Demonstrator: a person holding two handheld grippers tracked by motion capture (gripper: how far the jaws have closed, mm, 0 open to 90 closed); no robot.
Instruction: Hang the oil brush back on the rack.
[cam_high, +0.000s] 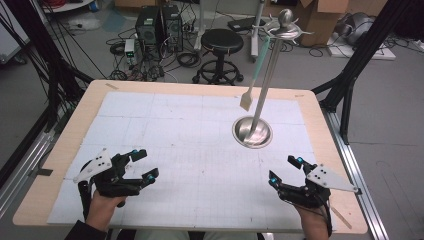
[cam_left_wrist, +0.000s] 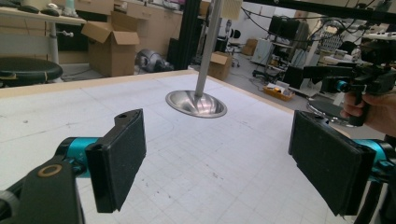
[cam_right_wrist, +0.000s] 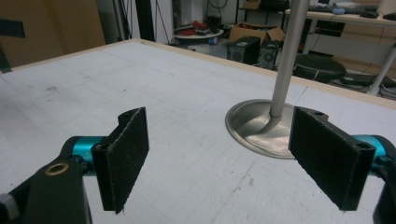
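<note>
While both hand-held grippers rest low at the near edge of the table (cam_high: 60, 150), a polished metal stand (cam_high: 262, 90) rises from the white gridded mat (cam_high: 165, 125) to the right of centre, towards the far side. Its round, dished base (cam_high: 252, 132) shines like a shallow bowl and sits flat on the mat; a slim steel pole climbs from the middle of it to a small disc with hooks and a ball finial (cam_high: 285, 17) at the top. From one hook hangs a brush (cam_high: 254, 75) with a pale teal handle and a flat, straw-coloured head, dangling clear of the mat beside the pole. The left gripper (cam_high: 141, 164) lies near the table's near left corner, its jaws spread wide with nothing between them; the left gripper view shows the two black pads (cam_left_wrist: 119, 158) well apart, with the stand's base beyond them. The right gripper (cam_high: 285, 169) sits near the near right corner, its jaws likewise parted and empty, and in the right gripper view the base appears just behind its right pad (cam_right_wrist: 329, 156), the pole rising out of frame. Both grippers are well apart from the stand. Beyond the far edge, a black stool (cam_high: 221, 42) and computer towers (cam_high: 159, 25) stand on the grey floor.
</note>
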